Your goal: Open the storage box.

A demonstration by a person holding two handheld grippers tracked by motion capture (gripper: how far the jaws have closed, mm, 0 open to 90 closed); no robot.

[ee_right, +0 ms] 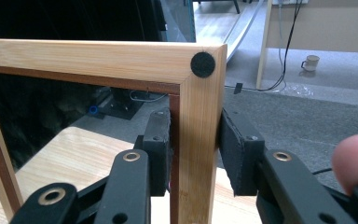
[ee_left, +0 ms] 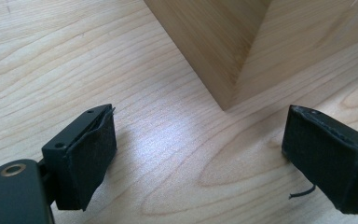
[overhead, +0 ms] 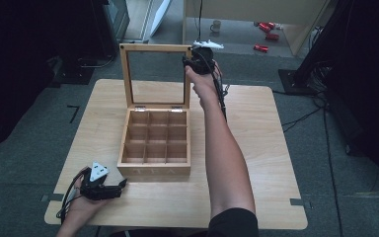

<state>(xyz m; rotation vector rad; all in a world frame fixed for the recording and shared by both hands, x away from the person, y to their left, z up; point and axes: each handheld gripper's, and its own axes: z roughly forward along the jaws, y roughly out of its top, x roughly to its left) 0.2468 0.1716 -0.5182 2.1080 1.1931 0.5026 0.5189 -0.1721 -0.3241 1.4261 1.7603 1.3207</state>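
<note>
A wooden tea box [overhead: 154, 169] with several compartments stands on the table [overhead: 256, 128], its glass-windowed lid [overhead: 155, 48] raised upright. My right gripper [overhead: 191, 61] is shut on the lid's right frame strip near the top corner. In the right gripper view the two pads [ee_right: 161, 140] press on either side of the lid frame [ee_right: 98, 58], just below a round black bumper [ee_right: 203, 64]. My left gripper [overhead: 121, 185] rests low on the table by the box's front left corner [ee_left: 214, 46]. Its jaws stand open [ee_left: 198, 140] with only the tabletop [ee_left: 51, 56] between them.
Beyond the table lies grey floor with a mug [overhead: 216, 25], red objects [overhead: 261, 48] and cables. Dark equipment stands at the left and right edges. A black stand base [overhead: 291, 79] sits off the table's far right corner.
</note>
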